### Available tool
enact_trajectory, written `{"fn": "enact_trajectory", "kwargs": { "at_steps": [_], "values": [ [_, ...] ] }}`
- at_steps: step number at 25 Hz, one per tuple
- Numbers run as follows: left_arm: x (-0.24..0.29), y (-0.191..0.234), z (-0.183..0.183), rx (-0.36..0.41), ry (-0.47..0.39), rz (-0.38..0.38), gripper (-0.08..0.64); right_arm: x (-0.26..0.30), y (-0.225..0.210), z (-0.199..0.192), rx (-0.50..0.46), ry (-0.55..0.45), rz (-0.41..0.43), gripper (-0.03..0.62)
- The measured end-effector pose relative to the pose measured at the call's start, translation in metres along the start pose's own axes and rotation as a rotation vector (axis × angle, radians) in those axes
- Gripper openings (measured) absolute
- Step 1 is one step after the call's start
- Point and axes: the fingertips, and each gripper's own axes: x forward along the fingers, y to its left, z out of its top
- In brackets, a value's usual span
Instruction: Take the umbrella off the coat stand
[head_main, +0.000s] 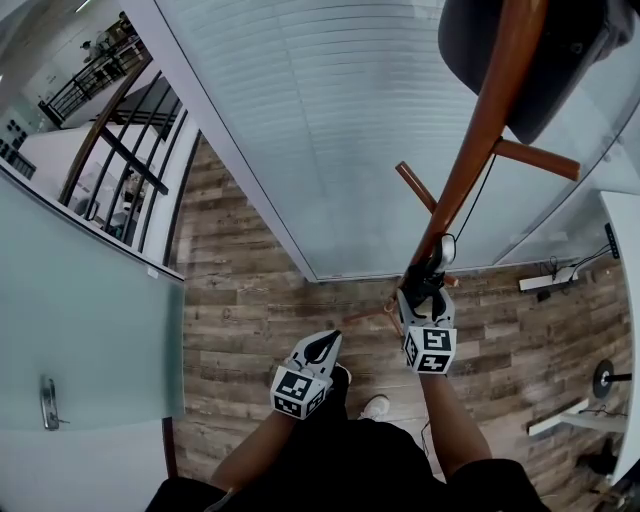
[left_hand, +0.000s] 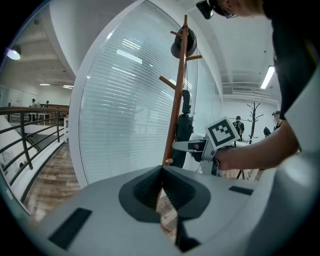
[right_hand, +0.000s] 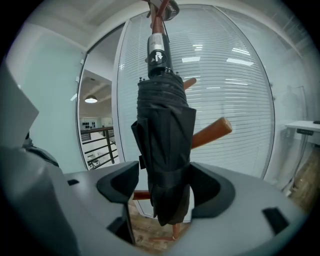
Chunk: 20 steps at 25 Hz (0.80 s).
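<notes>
A folded black umbrella (right_hand: 165, 135) hangs by its handle from the brown wooden coat stand (head_main: 480, 130), close against the pole. My right gripper (right_hand: 164, 182) is open, and the lower part of the umbrella sits between its wide-spread jaws, a gap showing on the left side. In the head view this gripper (head_main: 425, 290) reaches up to the umbrella (head_main: 430, 272) at the pole. My left gripper (head_main: 322, 345) is held lower and to the left, away from the stand, with its pads (left_hand: 161, 172) meeting and nothing between them. The left gripper view shows the stand (left_hand: 176, 110), the umbrella (left_hand: 183, 127) and the right gripper (left_hand: 187, 146).
A dark object (head_main: 540, 50) hangs at the stand's top, and bare pegs (right_hand: 212, 131) stick out. A curved glass wall with blinds (head_main: 330, 110) stands behind. A glass door with a handle (head_main: 48, 403) is at the left, a white desk (head_main: 625, 300) at the right.
</notes>
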Motion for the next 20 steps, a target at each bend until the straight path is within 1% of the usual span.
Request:
{"fn": "enact_trajectory", "kwargs": {
  "at_steps": [3,5,7,10,15,20],
  "values": [
    [-0.001,0.002,-0.002,0.001,0.009,-0.003,0.014,0.004,-0.001,0.001,-0.003,0.001,-0.011,0.302],
    [0.000,0.002,-0.004,0.000,0.017,-0.007,0.014,0.003,-0.004,0.001,-0.023,0.000,-0.030,0.301],
    [0.001,0.001,-0.006,-0.004,0.024,-0.016,0.014,0.002,-0.006,0.002,-0.046,-0.007,-0.045,0.265],
    [0.004,-0.002,-0.008,-0.005,0.032,-0.031,0.014,-0.001,-0.007,0.003,-0.061,-0.017,-0.051,0.253],
    [0.008,-0.003,-0.005,0.003,0.032,-0.045,0.014,-0.006,-0.006,0.007,-0.060,-0.037,-0.048,0.245],
    [0.005,-0.004,-0.002,0.001,0.021,-0.044,0.014,-0.014,0.000,0.014,-0.050,-0.051,-0.016,0.242]
  ]
}}
